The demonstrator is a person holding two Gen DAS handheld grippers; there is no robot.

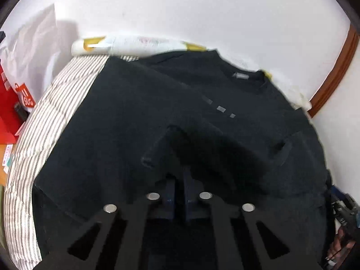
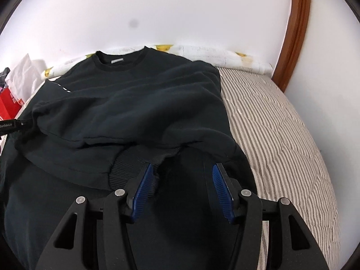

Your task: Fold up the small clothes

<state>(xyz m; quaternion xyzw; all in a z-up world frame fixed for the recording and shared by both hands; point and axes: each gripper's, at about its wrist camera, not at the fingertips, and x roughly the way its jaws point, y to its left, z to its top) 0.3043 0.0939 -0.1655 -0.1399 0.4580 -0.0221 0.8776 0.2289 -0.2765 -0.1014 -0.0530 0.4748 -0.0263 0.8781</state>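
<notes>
Left gripper (image 1: 178, 180): jaws drawn nearly together, apparently pinching a fold of the black sweatshirt (image 1: 157, 94), though dark cloth blurs the contact. Right gripper (image 2: 183, 186): blue pads (image 2: 144, 191) apart, straddling the ribbed cuff (image 2: 135, 164), not pressing it. Sweatshirt lies partly folded on the striped bedcover (image 2: 281, 135), collar toward the white wall (image 2: 180, 11).

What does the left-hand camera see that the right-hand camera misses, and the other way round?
Only the left view shows three small grey squares printed on the black sweatshirt, and the left gripper with its jaws shut. Only the right view shows the right gripper open over the ribbed cuff, with blue pads. Both show the sweatshirt, its neck label, the striped bedcover, the wooden frame and the red bag.
</notes>
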